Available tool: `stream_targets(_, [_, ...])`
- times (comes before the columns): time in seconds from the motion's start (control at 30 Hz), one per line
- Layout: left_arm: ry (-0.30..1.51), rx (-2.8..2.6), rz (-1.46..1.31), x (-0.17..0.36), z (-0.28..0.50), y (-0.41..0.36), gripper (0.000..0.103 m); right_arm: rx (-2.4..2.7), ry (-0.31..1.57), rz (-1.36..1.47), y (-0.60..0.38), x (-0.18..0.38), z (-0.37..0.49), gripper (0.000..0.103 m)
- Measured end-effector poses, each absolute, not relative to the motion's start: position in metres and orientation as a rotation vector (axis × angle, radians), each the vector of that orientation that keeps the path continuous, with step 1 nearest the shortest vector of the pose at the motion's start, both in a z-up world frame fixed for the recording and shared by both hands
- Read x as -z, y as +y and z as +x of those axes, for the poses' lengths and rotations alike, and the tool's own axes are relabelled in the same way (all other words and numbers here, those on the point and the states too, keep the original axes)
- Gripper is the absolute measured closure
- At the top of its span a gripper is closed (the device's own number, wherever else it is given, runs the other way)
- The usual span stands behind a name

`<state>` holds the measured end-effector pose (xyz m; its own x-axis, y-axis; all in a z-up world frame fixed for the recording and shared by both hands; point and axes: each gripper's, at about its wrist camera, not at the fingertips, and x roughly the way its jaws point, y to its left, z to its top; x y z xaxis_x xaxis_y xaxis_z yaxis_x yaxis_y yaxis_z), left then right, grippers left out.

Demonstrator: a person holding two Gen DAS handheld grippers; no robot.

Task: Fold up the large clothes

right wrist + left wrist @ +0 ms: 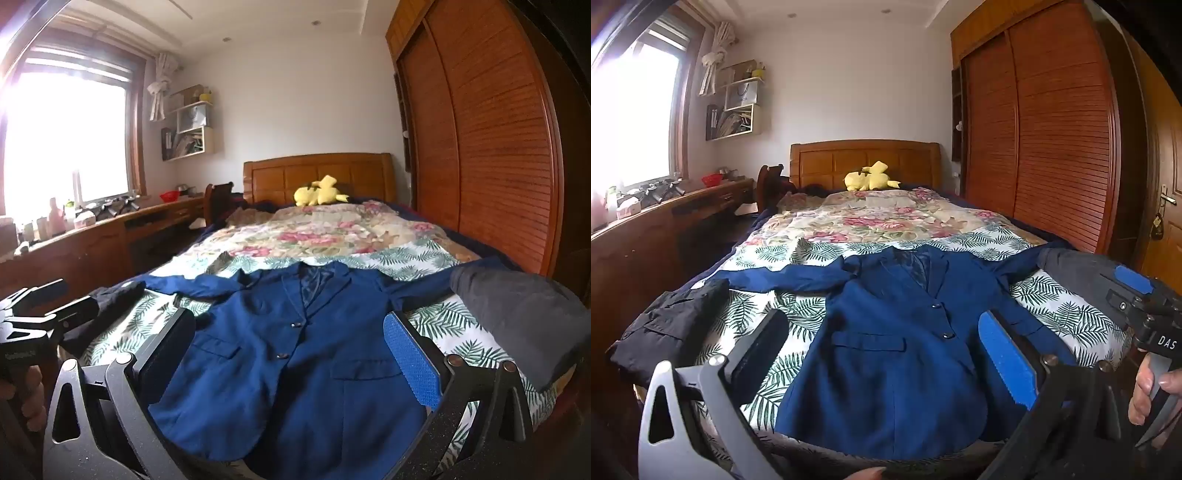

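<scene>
Left wrist view looks down on a navy blue blazer (886,354) spread face-up and unfolded across the foot of the bed (798,299), collar toward the headboard, both sleeves stretched out to either side, its two front buttons fastened. The left gripper (886,354) hangs above the jacket's lower half with its fingers spread wide, holding nothing. Right wrist view shows the right gripper (291,354) likewise wide apart and empty over the same blazer (280,362). Just beside the jacket's left sleeve lies a crumpled black garment (668,325); by the other sleeve sits a dark grey folded garment (524,321). Beneath them is a palm-leaf print sheet (1067,306), with a floral quilt (879,218) farther up the bed. A yellow plush toy (870,177) rests against the wooden headboard (864,155), and a louvred wardrobe (1052,129) stands alongside.
</scene>
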<state>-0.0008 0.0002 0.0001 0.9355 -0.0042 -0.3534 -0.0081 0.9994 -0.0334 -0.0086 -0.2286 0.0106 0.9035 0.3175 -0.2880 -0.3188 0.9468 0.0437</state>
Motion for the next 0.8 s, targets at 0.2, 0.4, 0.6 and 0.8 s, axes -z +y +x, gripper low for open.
stream_targets(0.2, [0.364,-0.002,-0.037,-0.0002,-0.0009,0.0004,0.0,-0.327,0.296,-0.008,-0.2285,-0.0113,-0.0081,0.0])
stream_targets(0.4, [0.362,-0.001,-0.034,-0.0021,-0.0047,0.0055,0.0,-0.325,0.307,-0.001,-0.2278,-0.008,-0.0057,0.0])
stream_targets(0.6, [0.36,-0.005,-0.025,-0.0016,-0.0053,0.0052,0.0,-0.324,0.308,0.004,-0.2281,-0.0073,-0.0073,0.0])
stream_targets(0.8, [0.361,-0.008,-0.021,-0.0034,-0.004,-0.0004,0.0,-0.324,0.308,0.006,-0.228,-0.008,-0.0092,0.0])
